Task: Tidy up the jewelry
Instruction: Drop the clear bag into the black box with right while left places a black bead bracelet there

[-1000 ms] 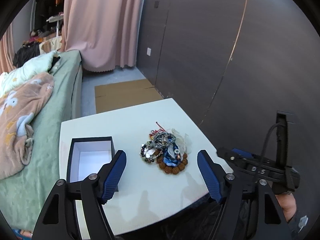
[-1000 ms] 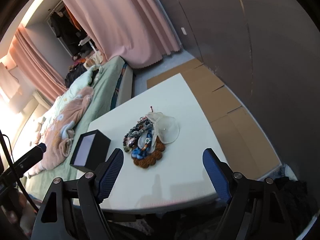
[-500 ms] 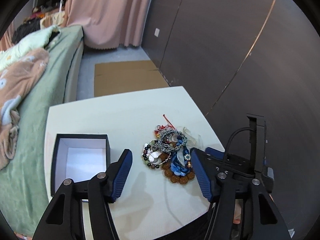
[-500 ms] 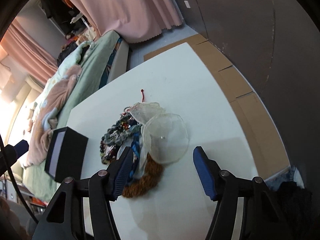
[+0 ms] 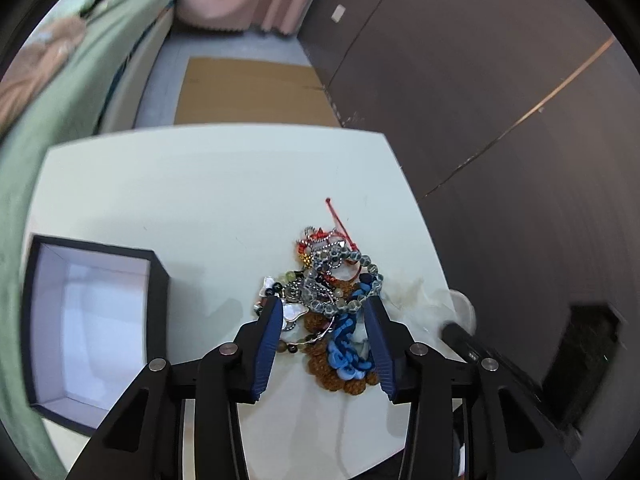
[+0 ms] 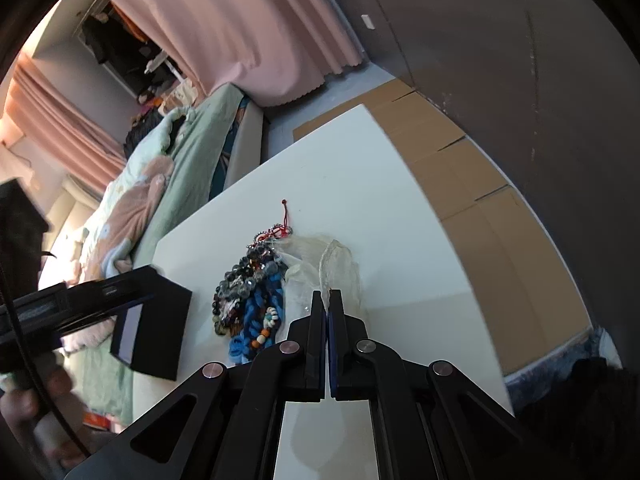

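A tangled pile of jewelry (image 5: 332, 292) lies on the white table (image 5: 200, 184): grey bead bracelets, a blue knotted cord, brown beads and a red string. My left gripper (image 5: 322, 308) is open, its fingers low on either side of the pile's near part. An open black box (image 5: 88, 320) with a white inside stands to the pile's left. My right gripper (image 6: 329, 296) is shut on the edge of a sheer white organza pouch (image 6: 338, 268) at the pile's right side. The pile (image 6: 252, 292) and box (image 6: 154, 320) also show in the right wrist view.
A bed with green and pink bedding (image 6: 160, 184) runs along the table's left side. A dark wall (image 5: 500, 80) stands close on the right. Flat cardboard (image 5: 248, 92) lies on the floor beyond the table. Pink curtains (image 6: 256, 32) hang at the back.
Both grippers have come down to the pile. The left gripper narrowed around the jewelry. The right gripper went from open to shut on the pouch's edge.
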A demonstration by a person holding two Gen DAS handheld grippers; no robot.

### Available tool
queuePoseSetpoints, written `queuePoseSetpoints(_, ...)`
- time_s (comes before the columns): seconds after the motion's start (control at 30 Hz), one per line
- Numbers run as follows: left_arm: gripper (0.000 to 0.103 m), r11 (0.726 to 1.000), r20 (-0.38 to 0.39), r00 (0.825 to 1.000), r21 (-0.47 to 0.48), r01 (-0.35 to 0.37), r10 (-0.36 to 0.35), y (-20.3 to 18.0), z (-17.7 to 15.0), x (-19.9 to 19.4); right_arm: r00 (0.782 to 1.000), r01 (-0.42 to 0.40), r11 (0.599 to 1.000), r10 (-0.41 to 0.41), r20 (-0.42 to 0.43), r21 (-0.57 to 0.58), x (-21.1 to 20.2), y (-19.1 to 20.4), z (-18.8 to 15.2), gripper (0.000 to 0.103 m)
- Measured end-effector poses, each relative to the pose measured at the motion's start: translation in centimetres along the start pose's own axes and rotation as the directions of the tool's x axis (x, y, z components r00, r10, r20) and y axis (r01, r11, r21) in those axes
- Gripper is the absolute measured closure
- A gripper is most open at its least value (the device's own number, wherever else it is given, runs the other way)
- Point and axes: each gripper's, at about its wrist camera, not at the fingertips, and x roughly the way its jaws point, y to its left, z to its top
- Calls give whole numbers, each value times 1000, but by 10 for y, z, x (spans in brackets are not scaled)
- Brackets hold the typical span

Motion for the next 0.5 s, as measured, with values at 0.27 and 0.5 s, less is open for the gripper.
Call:
queuePoseSetpoints(0.27, 59, 997, -51, 998, -80, 17, -21, -1, 6, 29, 998, 1, 1000, -2, 57, 26, -41, 0, -10, 101)
queuePoseSetpoints(0.5, 93, 995, -63, 998, -98, 7, -13, 8, 4, 47, 996, 25, 1000, -27, 82, 17, -62, 10, -17, 101)
